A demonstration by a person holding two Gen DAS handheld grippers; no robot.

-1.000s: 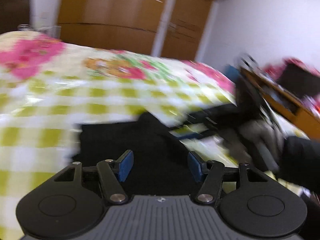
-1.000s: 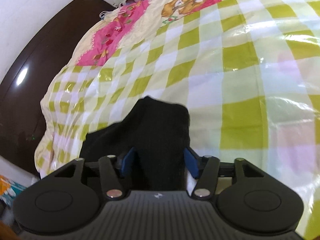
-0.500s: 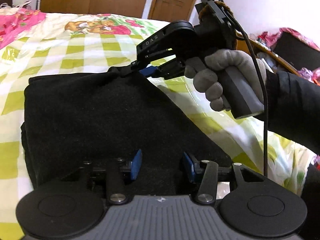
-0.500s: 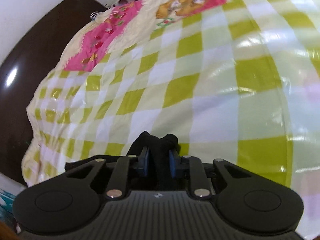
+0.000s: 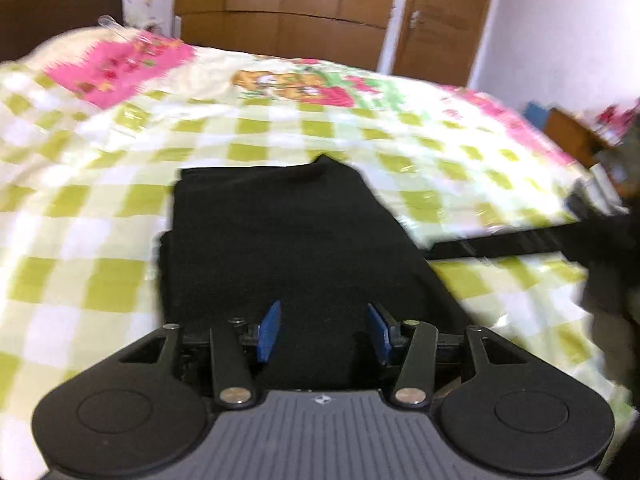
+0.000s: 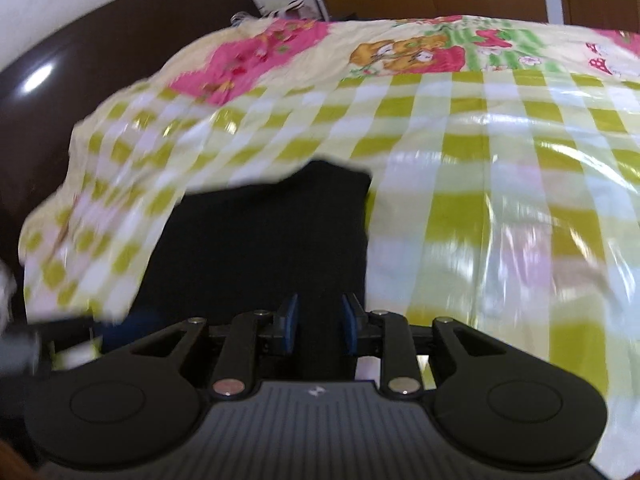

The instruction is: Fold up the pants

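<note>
1. The black pants [image 5: 288,248] lie folded into a squarish stack on the bed [image 5: 100,208], on its green-and-white checked cover, towards the near edge and well short of the pink flowered part by the dark headboard [image 6: 80,80].
2. The left gripper [image 5: 323,332] hangs over the near end of the pants with its blue pads spread wide, nothing between them but the cloth lying below.
3. The right gripper [image 6: 318,324] sits over the near right edge of the pants, its pads drawn fairly close with a gap between them; dark cloth shows in that gap, and I cannot tell whether they pinch it.
4. Beyond the bed stand brown wooden wardrobe doors [image 5: 288,4].
5. Both views are smeared with motion blur, most of all to the right of the pants.
</note>
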